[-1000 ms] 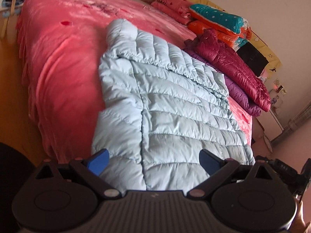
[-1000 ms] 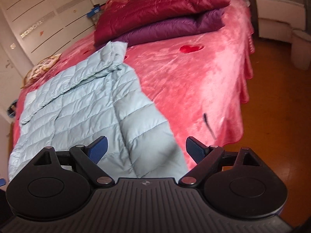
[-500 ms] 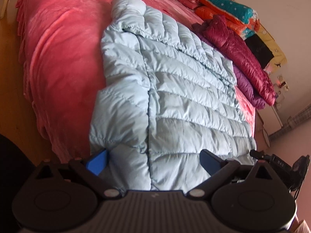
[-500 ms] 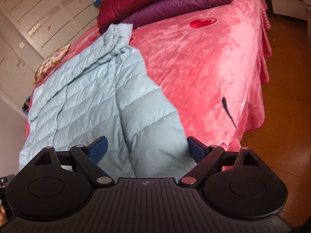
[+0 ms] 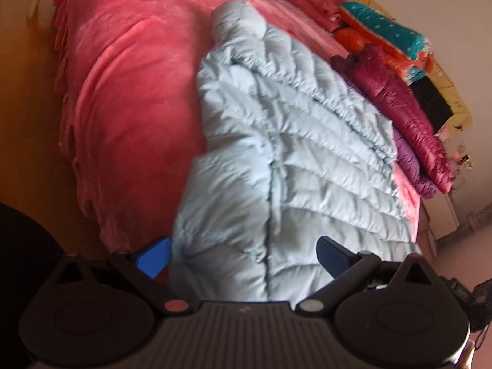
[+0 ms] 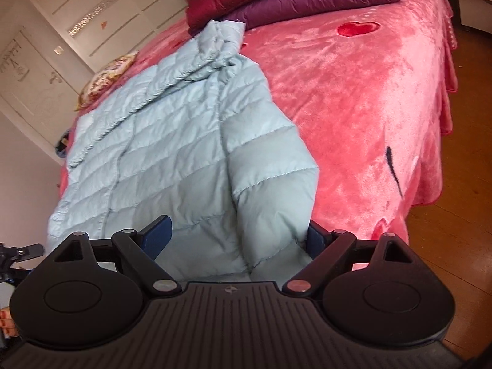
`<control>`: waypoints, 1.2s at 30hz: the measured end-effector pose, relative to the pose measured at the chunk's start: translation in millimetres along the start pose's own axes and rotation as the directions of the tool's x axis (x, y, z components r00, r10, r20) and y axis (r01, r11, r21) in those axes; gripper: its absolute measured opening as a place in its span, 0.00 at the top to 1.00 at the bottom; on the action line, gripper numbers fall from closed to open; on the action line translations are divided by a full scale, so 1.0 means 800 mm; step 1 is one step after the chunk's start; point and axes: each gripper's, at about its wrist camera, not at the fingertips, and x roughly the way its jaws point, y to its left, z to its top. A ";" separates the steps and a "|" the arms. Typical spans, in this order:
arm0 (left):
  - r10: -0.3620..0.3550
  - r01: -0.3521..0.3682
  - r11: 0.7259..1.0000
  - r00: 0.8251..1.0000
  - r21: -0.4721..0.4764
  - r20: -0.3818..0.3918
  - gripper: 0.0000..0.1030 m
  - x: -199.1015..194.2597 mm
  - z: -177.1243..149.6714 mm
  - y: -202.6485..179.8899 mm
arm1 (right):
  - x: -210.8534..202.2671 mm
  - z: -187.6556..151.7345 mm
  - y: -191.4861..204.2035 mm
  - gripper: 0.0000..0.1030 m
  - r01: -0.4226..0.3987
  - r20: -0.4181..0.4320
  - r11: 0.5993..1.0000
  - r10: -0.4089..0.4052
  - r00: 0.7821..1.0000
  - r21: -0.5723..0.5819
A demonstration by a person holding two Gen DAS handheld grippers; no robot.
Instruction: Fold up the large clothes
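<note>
Now both grippers, left (image 5: 243, 256) and right (image 6: 238, 238), gape apart at the blue jacket's (image 6: 184, 141) near hem

You are facing a bed (image 6: 353, 98) covered by a pink plush blanket (image 5: 129, 98) with red heart motifs. Wooden flooring (image 6: 461, 230) borders it. White panelled wardrobe doors (image 6: 61, 15) line one wall. Folded bedding (image 5: 387, 30) is stacked along the far edge, below a plain pale wall (image 5: 430, 0).
</note>
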 end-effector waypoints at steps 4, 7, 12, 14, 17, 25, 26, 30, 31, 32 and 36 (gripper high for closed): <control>0.016 -0.015 0.999 0.999 0.032 -0.035 0.03 0.009 -0.004 -0.004 | -0.006 0.001 0.004 0.00 -0.070 0.002 0.998 0.070 0.998 -0.006; 0.009 -0.006 0.999 0.995 0.035 -0.100 0.03 0.020 -0.008 -0.003 | 0.001 0.002 0.005 0.00 -0.077 -0.022 0.997 0.077 0.997 -0.003; 0.000 0.009 0.997 0.991 0.070 -0.136 0.09 0.020 -0.011 -0.010 | 0.009 0.002 0.006 0.00 -0.054 -0.045 0.999 0.053 0.998 -0.008; 0.005 0.006 0.997 0.990 0.078 -0.141 0.18 0.017 -0.011 -0.010 | 0.010 0.002 0.007 0.00 -0.046 -0.049 0.999 0.045 0.998 -0.014; 0.005 0.012 0.994 0.988 0.112 -0.157 0.32 0.010 -0.011 -0.018 | 0.012 0.001 0.008 0.05 -0.025 -0.053 0.999 0.023 0.998 -0.025; -0.143 0.164 0.983 0.966 0.081 -0.216 0.84 0.000 -0.003 -0.022 | 0.009 0.007 0.004 0.56 -0.063 -0.066 0.998 0.064 0.996 0.018; -0.162 0.183 0.980 0.963 0.080 -0.217 0.85 -0.001 -0.001 -0.023 | 0.011 0.008 0.005 0.59 -0.064 -0.067 0.998 0.066 0.996 0.020; -0.261 0.273 0.962 0.943 0.030 -0.207 0.88 -0.004 0.007 -0.022 | 0.009 0.011 0.007 0.71 -0.093 -0.063 0.995 0.095 0.993 0.045; -0.292 0.298 0.955 0.935 0.002 -0.201 0.88 -0.003 0.011 -0.021 | 0.008 0.012 0.009 0.72 -0.104 -0.060 0.993 0.107 0.992 0.050; -0.326 0.326 0.945 0.926 -0.033 -0.190 0.88 -0.003 0.016 -0.018 | 0.006 0.012 0.010 0.73 -0.114 -0.058 0.992 0.117 0.991 0.053; -0.432 0.409 0.897 0.893 -0.168 -0.129 0.89 -0.003 0.037 -0.007 | 0.000 0.016 0.013 0.75 -0.172 -0.034 0.980 0.176 0.984 0.103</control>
